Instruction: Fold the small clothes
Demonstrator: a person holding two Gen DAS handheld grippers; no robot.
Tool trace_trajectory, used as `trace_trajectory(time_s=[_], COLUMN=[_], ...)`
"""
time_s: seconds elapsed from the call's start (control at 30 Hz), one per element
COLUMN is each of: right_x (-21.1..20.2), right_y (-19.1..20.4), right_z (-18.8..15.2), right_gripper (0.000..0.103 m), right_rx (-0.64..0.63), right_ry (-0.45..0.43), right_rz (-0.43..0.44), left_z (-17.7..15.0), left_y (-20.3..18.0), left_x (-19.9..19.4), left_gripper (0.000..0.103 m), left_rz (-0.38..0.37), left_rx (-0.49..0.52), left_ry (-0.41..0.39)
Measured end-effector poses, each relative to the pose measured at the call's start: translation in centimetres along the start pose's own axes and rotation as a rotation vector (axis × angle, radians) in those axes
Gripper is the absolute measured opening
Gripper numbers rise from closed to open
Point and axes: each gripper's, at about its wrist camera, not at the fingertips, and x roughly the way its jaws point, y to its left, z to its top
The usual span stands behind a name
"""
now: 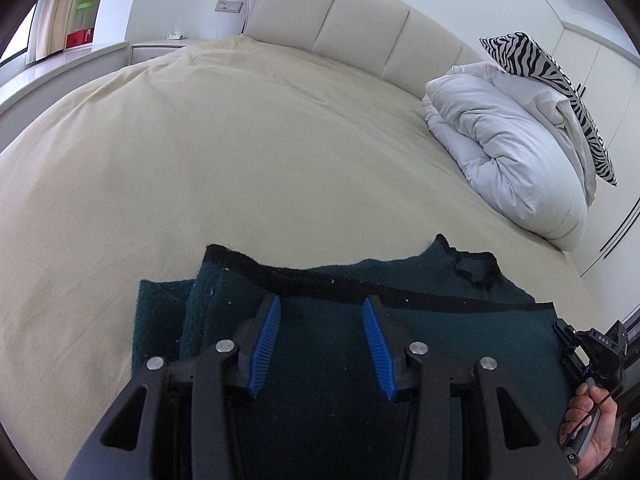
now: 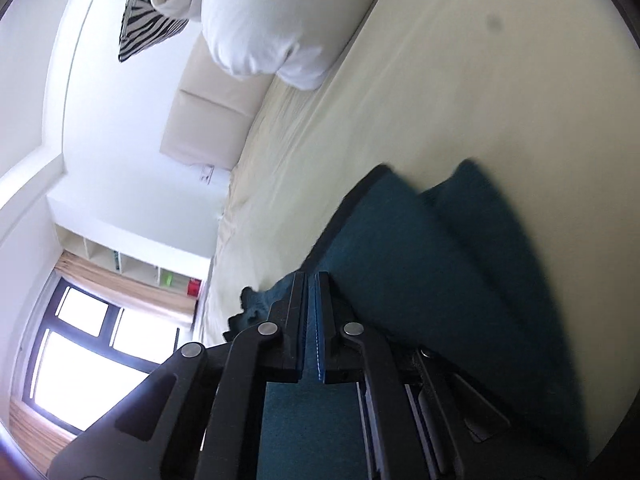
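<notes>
A dark green knitted garment with black trim (image 1: 440,292) lies partly folded on the cream bed sheet (image 1: 240,160). My left gripper (image 1: 322,304) is open, its blue-padded fingers (image 1: 266,340) spread just above the garment's middle, holding nothing. In the right wrist view my right gripper (image 2: 312,280) is shut, and teal-green fabric (image 2: 420,260) of the same garment shows between its fingers and beyond them. The right gripper body and the hand holding it show at the garment's right edge in the left wrist view (image 1: 592,352). That view is rolled sideways and blurred.
A bunched white duvet (image 1: 512,152) and a zebra-print pillow (image 1: 560,80) sit at the bed's far right by the padded headboard (image 1: 360,20). A bedside ledge (image 1: 176,40) and shelves (image 1: 80,8) stand at far left. A window (image 2: 80,352) shows in the right wrist view.
</notes>
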Motion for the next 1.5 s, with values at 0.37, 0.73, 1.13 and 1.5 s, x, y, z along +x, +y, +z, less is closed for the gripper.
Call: trace_trajectory(time_s=[0.37, 0.73, 1.13, 1.5], right_x=[-7.7, -0.3, -8.6, 1.7], right_y=[3.1, 5.9, 5.4, 9.9], right_z=[-1.7, -11.5, -8.3, -18.0], right_gripper=[0.009, 0.017, 0.017, 0.027], right_rx=[-0.080, -0.192, -0.240, -0.246], right_ry=[-0.129, 0.226, 0.021, 0.432], right_rz=[-0.102, -0.005, -0.166, 0.021], left_z=[-4.5, -6.7, -7.1, -9.8], left_y=[-0.3, 1.8, 1.4, 0.0], left_x=[-7.0, -7.2, -11.6, -9.3], left_gripper=[0.063, 0.046, 0.049, 0.048], left_rz=[-0.021, 0.001, -0.020, 0.023], left_rx=[-0.030, -0.016, -0.045, 0.054], left_ry=[-0.049, -0.024, -0.060, 0.058])
